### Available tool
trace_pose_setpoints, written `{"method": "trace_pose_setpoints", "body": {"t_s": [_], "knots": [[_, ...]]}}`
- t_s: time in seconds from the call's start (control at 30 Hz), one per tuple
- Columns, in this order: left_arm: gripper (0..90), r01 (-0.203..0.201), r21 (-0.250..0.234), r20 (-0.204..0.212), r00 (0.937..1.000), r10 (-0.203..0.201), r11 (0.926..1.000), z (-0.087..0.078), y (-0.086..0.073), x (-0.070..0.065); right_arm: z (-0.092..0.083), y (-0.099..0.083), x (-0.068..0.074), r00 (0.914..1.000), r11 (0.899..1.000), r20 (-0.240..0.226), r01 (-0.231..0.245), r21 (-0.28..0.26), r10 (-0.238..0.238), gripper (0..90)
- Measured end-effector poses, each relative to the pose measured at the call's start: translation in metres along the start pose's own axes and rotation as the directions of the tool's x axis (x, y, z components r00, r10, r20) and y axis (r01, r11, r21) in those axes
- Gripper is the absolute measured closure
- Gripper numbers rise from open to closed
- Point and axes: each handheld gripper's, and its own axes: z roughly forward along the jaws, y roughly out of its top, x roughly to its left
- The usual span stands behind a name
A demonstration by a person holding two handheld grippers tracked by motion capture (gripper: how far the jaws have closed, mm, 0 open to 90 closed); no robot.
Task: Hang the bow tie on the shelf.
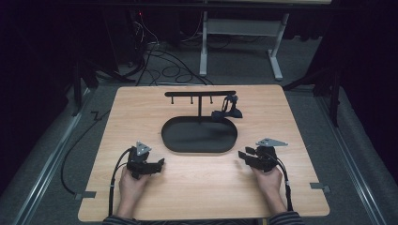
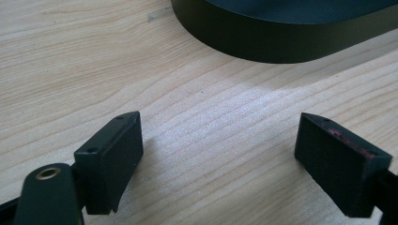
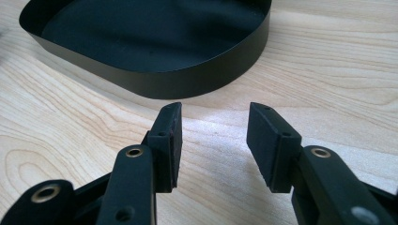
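The black tray (image 1: pixel 199 136) sits mid-table, looking rigid, light and slick; its thin rim seems the best hold. In front of it, left gripper (image 1: pixel 149 165) gapes wide, right gripper (image 1: pixel 245 153) moderately parted, both empty.

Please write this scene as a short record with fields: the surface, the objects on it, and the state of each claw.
surface: light wooden table
centre object: black oval tray with a T-shaped black rack rising at its far side
beside rack: small dark object, too unclear to name
left claw: open, nothing between the jaws, near the tray's left end
right claw: open, nothing between the jaws, near the tray's right end
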Motion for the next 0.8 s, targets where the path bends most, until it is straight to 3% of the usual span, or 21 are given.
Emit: {"method": "trace_pose_setpoints", "body": {"t_s": [0.8], "knots": [[16.1,0.0,0.0,0.0,1.0,0.0,1.0,0.0,0.0,0.0,0.012,-0.003,0.006,0.9942,0.996,0.078,0.071,0.047,-0.074,56.2]]}}
